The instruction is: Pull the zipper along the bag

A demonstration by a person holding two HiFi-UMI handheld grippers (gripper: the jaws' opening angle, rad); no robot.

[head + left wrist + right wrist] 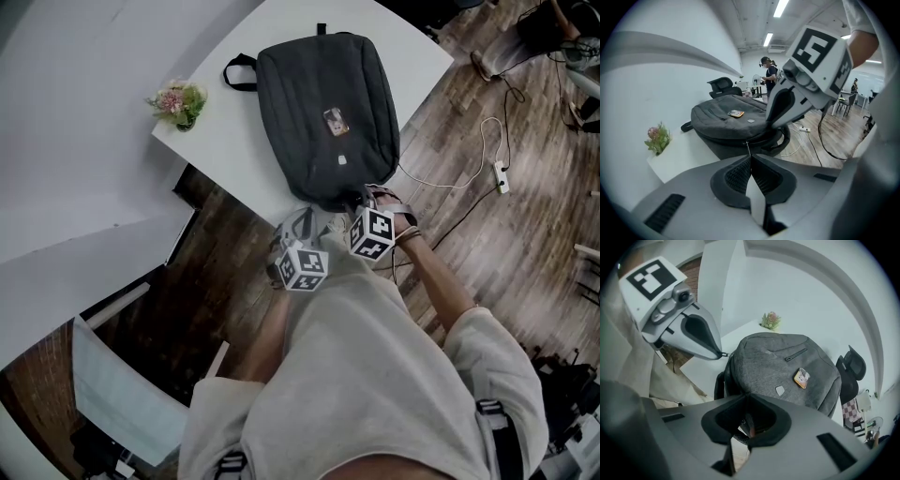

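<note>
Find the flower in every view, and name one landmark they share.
Head view: flower at upper left, left of the bag.
Left gripper view: flower near the left edge, left of the bag.
Right gripper view: flower at top centre, beyond the bag.
Shared landmark: the orange tag on top of the bag, also seen in the left gripper view and the right gripper view.

Bag on table; flowers left of bag; power strip on floor right.
</note>
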